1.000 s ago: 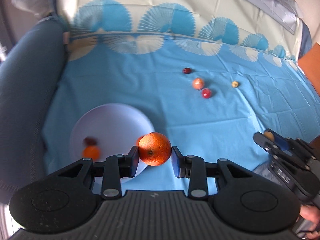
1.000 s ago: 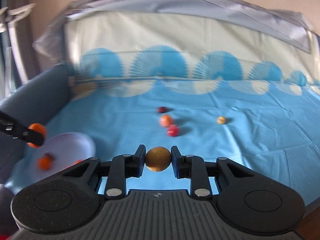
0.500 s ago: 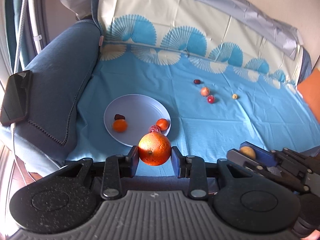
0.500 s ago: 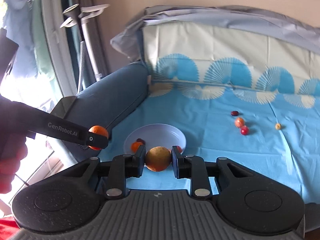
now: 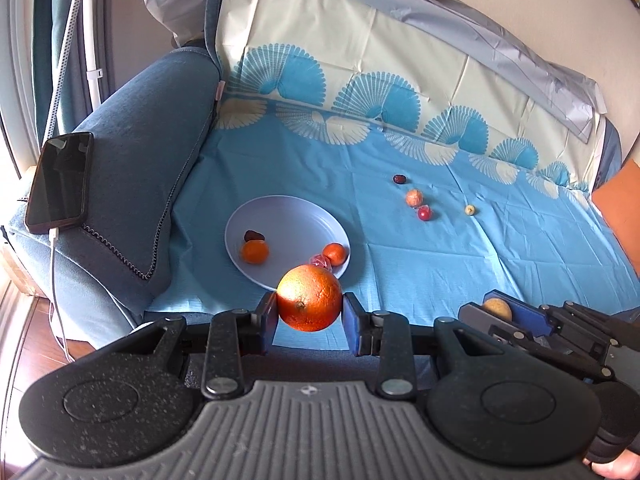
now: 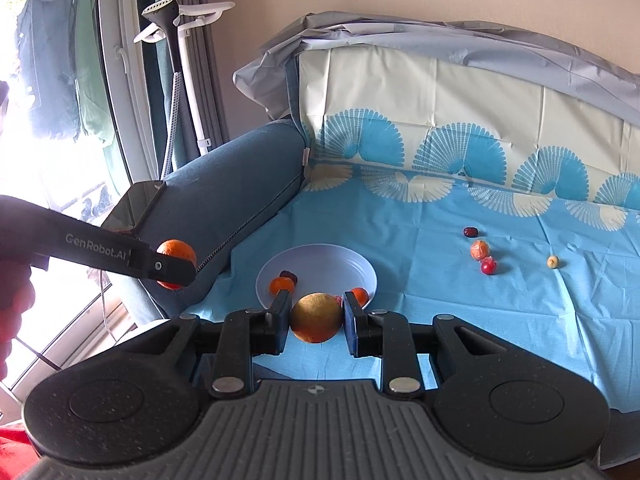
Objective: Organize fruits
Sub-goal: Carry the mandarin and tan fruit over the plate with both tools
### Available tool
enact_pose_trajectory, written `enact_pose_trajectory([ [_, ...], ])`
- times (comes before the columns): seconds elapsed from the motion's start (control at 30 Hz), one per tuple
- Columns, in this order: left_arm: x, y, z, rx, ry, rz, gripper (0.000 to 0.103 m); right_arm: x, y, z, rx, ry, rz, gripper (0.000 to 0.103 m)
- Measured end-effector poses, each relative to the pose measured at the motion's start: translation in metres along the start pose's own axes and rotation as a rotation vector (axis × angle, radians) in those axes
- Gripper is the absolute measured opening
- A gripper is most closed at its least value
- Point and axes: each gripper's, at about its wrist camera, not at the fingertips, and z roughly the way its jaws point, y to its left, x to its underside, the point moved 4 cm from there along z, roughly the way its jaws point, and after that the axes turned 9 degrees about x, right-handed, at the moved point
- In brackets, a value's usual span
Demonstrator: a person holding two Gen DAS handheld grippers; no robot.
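My left gripper (image 5: 309,312) is shut on a large orange (image 5: 309,297), held in the air near the sofa's front edge. My right gripper (image 6: 316,320) is shut on a brownish-yellow round fruit (image 6: 316,316); it also shows low right in the left wrist view (image 5: 497,310). The pale plate (image 5: 294,212) on the blue cloth holds two small oranges (image 5: 255,251), a dark date and a wrapped red fruit. Farther right on the cloth lie a dark date (image 5: 399,179), a wrapped orange fruit (image 5: 414,197), a red fruit (image 5: 424,213) and a small yellow fruit (image 5: 470,210).
A blue sofa armrest (image 5: 132,160) rises left of the plate, with a phone (image 5: 60,182) on a charging cable lying on it. The cloth-covered backrest (image 5: 400,60) closes the far side. A garment steamer stand (image 6: 180,60) and window are at the left. An orange cushion (image 5: 620,208) is at the right.
Both grippers have pulled back and up from the plate toward the sofa's front edge, each still holding its fruit. The view now takes in the armrest and phone.
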Motion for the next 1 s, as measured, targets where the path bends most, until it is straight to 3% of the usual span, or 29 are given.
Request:
enact_pose_trajectory([
  [0.47, -0.012, 0.022, 0.018, -0.014, -0.003, -0.029, 0.038, 0.001, 0.003, 0.030, 0.012, 0.060, -0.027, 0.028],
  [1.0, -0.060, 0.050, 0.099, -0.009, 0.028, -0.057, 0.038, -0.024, 0.015, 0.123, 0.013, 0.111, -0.024, 0.028],
])
